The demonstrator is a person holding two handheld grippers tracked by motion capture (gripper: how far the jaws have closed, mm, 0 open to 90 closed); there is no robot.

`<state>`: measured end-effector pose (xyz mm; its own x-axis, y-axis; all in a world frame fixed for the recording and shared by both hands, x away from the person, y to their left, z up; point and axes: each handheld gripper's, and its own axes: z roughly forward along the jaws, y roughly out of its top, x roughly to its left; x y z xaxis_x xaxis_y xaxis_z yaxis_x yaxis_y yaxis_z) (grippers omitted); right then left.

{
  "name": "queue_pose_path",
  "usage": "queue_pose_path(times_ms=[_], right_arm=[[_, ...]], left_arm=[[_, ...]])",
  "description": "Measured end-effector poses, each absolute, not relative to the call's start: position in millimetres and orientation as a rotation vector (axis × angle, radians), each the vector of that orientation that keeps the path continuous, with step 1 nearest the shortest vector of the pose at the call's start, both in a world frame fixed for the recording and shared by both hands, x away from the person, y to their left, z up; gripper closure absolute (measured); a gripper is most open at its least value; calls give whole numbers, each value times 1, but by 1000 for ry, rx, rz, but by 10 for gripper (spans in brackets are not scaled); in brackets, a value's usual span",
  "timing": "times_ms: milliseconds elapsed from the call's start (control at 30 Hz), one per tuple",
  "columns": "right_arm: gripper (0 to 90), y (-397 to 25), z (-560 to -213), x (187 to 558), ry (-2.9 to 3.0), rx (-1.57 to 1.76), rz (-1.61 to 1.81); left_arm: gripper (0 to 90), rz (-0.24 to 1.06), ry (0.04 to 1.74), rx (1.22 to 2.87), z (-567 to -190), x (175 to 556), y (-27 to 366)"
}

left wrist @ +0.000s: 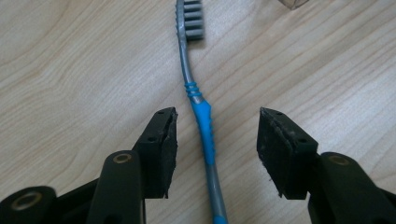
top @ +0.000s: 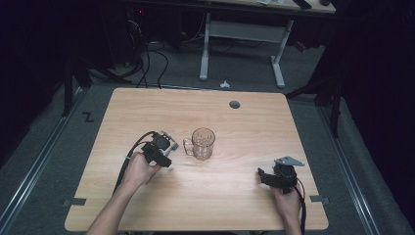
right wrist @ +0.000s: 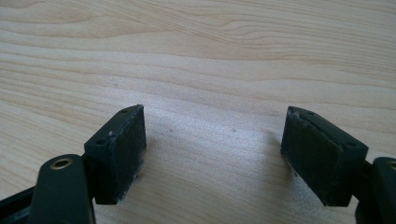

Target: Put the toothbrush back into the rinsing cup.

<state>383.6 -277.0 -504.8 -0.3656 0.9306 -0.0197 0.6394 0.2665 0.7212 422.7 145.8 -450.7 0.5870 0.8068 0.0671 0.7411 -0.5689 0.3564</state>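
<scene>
Wooden bench (top: pixel 220 196) | toothbrush (left wrist: pixel 201 116) beside glass mug (top: pixel 202 143): light, stiff, slim; take blue grip | left gripper (left wrist: pixel 217 140) fingers apart astride it | right gripper (right wrist: pixel 212 149) fingers apart, empty.

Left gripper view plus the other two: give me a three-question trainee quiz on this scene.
1. True or false: the left gripper has its fingers closed on the grey and blue plastic toothbrush.
2. What lies between the right gripper's fingers: A) toothbrush, B) bare light wooden table, C) mug?
3. Which way does the clear glass mug's handle point in the high view?

Key: 1. False, they are open, straddling the handle. 2. B. 3. Left, toward the left gripper.
</scene>
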Motion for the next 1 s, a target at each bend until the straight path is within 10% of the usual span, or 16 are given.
queue_pose_path(times_ms=[1000], right_arm=[[222,-277,-505,383,2101,1416,877]], left_arm=[[621,192,1383,2638,-465,461,143]])
